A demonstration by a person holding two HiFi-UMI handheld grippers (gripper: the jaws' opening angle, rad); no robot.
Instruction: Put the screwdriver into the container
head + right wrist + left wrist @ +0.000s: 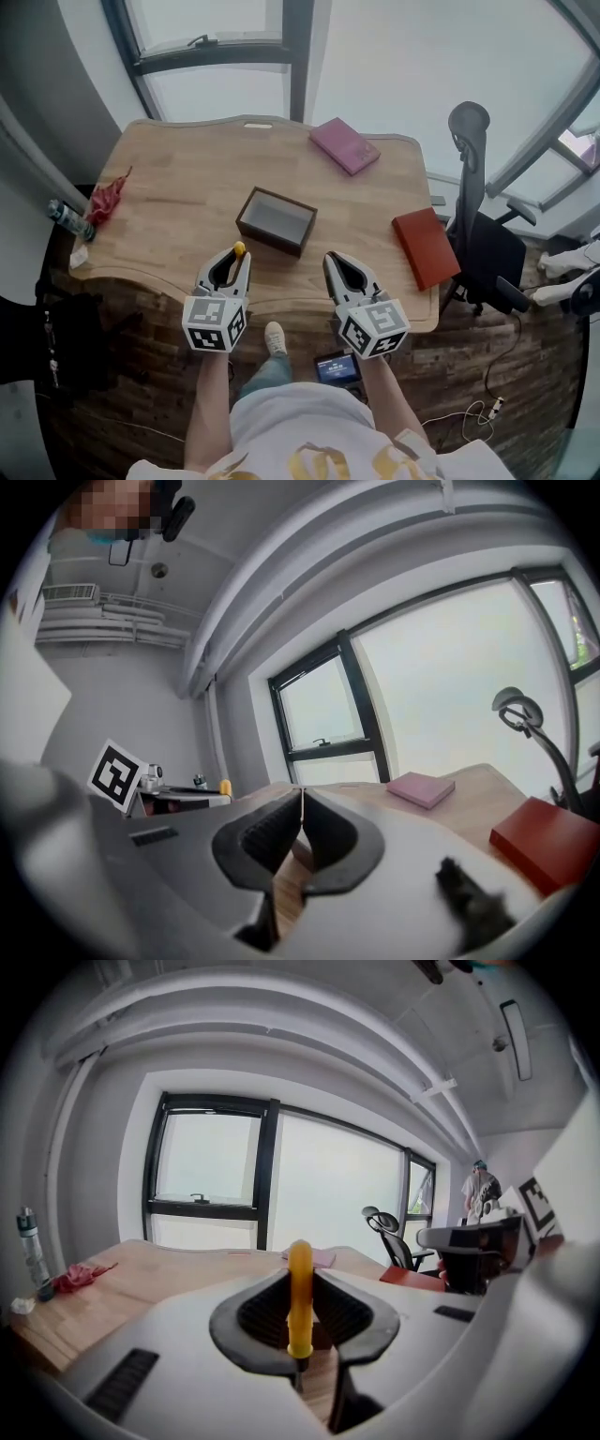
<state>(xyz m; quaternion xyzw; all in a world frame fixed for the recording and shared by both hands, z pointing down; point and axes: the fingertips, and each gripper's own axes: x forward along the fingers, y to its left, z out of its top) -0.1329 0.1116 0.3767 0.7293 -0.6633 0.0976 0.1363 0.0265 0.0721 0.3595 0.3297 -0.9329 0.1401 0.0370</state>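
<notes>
screwdriver (239, 248) in l tool (233, 257)

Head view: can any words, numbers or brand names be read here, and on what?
None can be read.
Left gripper and right gripper: square black-and-white markers, no letters.
Bottle label: too small.
Shirt with gold print: cut off, unreadable.
Small screen: blurred.
Pink book, red book: no visible print.

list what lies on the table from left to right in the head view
bottle → red cloth → container → pink book → red book
</notes>
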